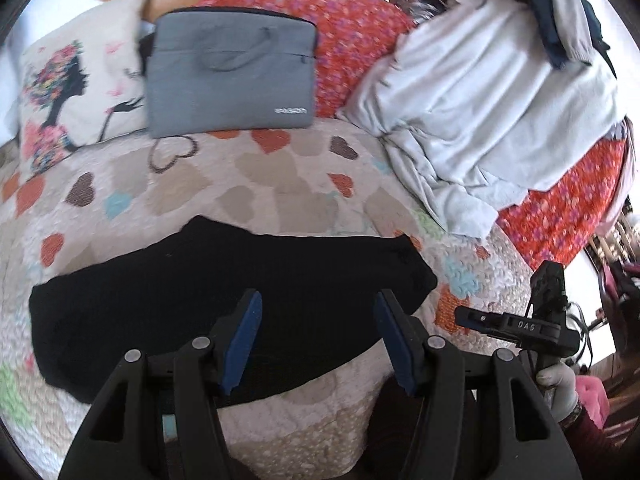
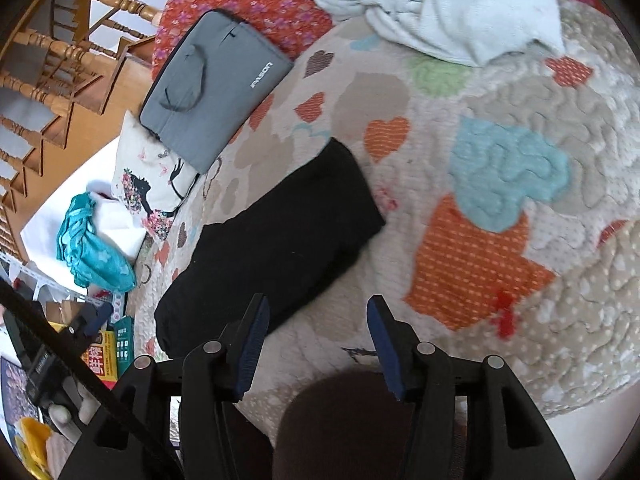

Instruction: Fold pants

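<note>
Both grippers were observed with jaws apart and nothing between the pads: left gripper above the folded black pants, right gripper just off their near edge. Pants were seen lying flat on the heart-patterned quilt, with a grey laptop bag and white blanket noted well beyond.

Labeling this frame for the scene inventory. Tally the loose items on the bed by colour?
Black: 1, folded pants
Grey: 1, laptop bag
White: 1, heaped blanket
Cream with print: 1, pillow
Teal: 1, bunched cloth, at the bed's edge
Total: 5
</note>
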`<state>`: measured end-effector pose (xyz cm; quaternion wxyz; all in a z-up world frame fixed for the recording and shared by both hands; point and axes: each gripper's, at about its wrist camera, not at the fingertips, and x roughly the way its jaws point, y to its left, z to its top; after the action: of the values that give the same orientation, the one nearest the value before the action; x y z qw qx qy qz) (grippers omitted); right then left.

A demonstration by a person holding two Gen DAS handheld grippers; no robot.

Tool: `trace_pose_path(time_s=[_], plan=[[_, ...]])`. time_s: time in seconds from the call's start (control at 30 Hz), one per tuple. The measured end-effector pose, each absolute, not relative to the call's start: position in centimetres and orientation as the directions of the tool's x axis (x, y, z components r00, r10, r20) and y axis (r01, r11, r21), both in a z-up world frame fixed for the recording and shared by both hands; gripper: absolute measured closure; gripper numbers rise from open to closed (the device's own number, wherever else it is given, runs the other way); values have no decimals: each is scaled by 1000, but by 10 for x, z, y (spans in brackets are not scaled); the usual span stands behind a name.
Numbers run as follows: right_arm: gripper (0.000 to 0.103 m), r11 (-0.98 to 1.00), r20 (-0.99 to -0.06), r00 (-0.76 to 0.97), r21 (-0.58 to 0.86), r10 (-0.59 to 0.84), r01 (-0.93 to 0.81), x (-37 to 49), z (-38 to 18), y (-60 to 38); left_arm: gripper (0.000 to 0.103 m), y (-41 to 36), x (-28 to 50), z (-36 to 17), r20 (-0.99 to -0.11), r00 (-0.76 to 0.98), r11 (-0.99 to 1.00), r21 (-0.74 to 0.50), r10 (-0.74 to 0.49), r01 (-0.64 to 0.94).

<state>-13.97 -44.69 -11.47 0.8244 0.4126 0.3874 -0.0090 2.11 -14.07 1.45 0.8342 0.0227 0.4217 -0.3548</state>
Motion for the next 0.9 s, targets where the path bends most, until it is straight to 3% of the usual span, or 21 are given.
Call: trace_pose_path(time_s=[0.23,0.63,0.77,0.9], plan=[[43,633,-632,709,695,312,341,-145,-128,-448,45,-188,56,0,-754,288,706,-310,-591,637],[40,636,-626,694,706,356,310,-109,-157,-448,45,-335,123,-78,-823,40,601,-380,-567,703],[32,625,-607,704,722,368,296,-94,-160,-451,45,-380,133,-105,-857,-4,577,-350,-515,738],[32,654,-600,706,712,378,255,-84,-153,-450,45,-410,137,-129,-888,-25,545,-304,-459,781]])
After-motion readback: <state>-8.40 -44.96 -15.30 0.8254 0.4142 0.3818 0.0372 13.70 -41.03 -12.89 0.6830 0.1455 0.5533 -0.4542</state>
